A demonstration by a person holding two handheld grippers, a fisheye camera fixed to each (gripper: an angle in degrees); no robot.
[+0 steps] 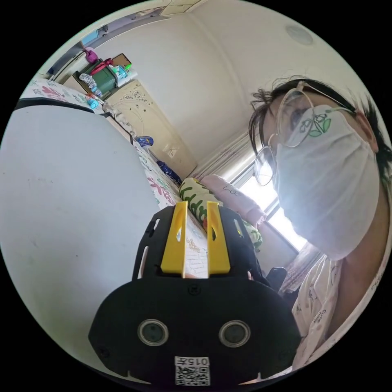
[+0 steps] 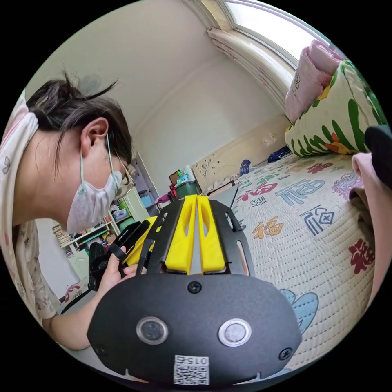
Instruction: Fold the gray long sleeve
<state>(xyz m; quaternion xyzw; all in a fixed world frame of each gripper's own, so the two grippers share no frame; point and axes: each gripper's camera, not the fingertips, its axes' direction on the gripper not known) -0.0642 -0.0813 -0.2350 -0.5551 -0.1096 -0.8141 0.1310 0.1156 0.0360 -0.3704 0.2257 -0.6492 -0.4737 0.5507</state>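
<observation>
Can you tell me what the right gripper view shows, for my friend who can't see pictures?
The right gripper points its yellow jaws, nearly closed with nothing between them, over a quilted bed cover printed with colourful characters. A person in a face mask leans in, holding the other gripper. Rolled bedding lies below a bright window.

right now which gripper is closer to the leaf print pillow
Right, probably. The right gripper points over the quilt toward the leaf print pillow; the left gripper sits on its far side.
</observation>
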